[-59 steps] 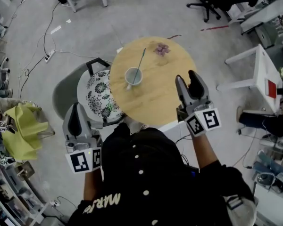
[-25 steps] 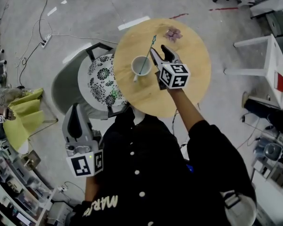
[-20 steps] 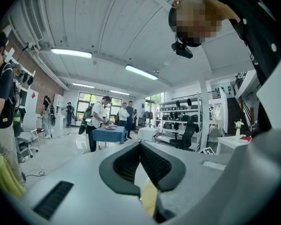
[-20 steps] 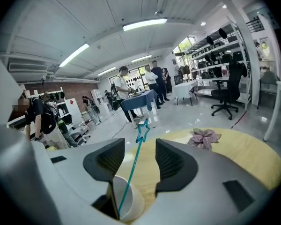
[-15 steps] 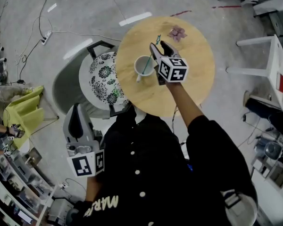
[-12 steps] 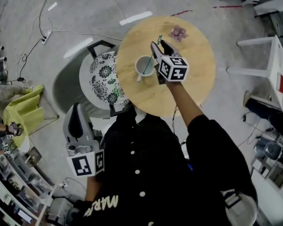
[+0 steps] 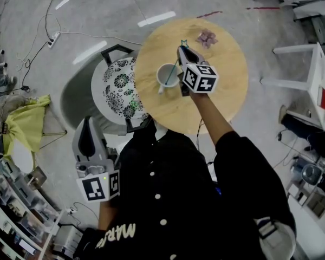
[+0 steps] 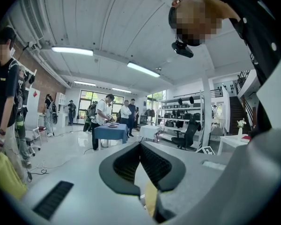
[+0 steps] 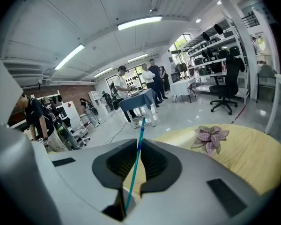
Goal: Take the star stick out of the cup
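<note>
Right gripper (image 7: 182, 51) is closing its jaws on the star stick (image 7: 175, 65), pads nipping its shaft. Its lower end is still in the white cup (image 7: 160, 76), left of the round table's (image 7: 222, 91) middle. The lift-out is not yet done.

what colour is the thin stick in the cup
Teal blue; the thin star-topped stick shows clearest in the right gripper view.
</note>
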`<state>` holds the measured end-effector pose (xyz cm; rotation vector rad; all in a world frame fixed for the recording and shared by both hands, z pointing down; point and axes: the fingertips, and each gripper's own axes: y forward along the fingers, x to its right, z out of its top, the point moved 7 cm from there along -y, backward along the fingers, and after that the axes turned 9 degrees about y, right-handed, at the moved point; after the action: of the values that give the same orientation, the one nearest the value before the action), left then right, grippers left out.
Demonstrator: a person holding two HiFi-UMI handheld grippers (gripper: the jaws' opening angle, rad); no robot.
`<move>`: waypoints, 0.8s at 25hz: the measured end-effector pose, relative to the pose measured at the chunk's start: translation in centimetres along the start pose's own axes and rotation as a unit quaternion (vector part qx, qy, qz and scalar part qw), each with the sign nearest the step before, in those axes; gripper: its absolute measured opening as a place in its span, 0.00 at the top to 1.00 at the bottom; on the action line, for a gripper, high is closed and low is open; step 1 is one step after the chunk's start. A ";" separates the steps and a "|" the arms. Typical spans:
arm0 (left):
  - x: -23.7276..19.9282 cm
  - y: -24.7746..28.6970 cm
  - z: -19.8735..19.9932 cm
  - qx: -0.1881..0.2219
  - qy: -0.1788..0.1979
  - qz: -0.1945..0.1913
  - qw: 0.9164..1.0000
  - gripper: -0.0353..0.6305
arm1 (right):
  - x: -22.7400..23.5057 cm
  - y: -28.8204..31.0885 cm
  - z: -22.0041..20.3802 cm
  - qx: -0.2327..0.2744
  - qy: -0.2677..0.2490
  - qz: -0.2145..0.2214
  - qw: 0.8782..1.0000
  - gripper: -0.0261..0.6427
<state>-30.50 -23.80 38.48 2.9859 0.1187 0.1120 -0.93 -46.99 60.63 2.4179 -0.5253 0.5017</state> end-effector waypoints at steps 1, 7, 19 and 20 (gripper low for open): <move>0.0 -0.1 0.0 0.001 0.000 0.001 1.000 0.94 | 0.0 0.0 0.0 0.000 0.001 0.002 1.000 0.92; 0.4 -0.7 0.7 0.013 0.001 0.004 1.000 0.94 | -0.8 -1.2 1.1 0.018 -0.011 0.020 1.000 0.94; 2.0 -2.6 2.6 0.053 0.003 0.005 0.999 0.94 | -3.3 -5.9 4.5 0.064 -0.032 0.074 0.995 0.94; 2.2 -2.6 2.7 0.057 0.003 0.003 0.998 0.94 | -3.5 -6.6 5.0 0.070 -0.033 0.079 0.994 0.94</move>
<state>-28.26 -21.47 35.57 3.0996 0.1195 0.1198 0.35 -44.36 52.12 2.5458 -0.7373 0.5446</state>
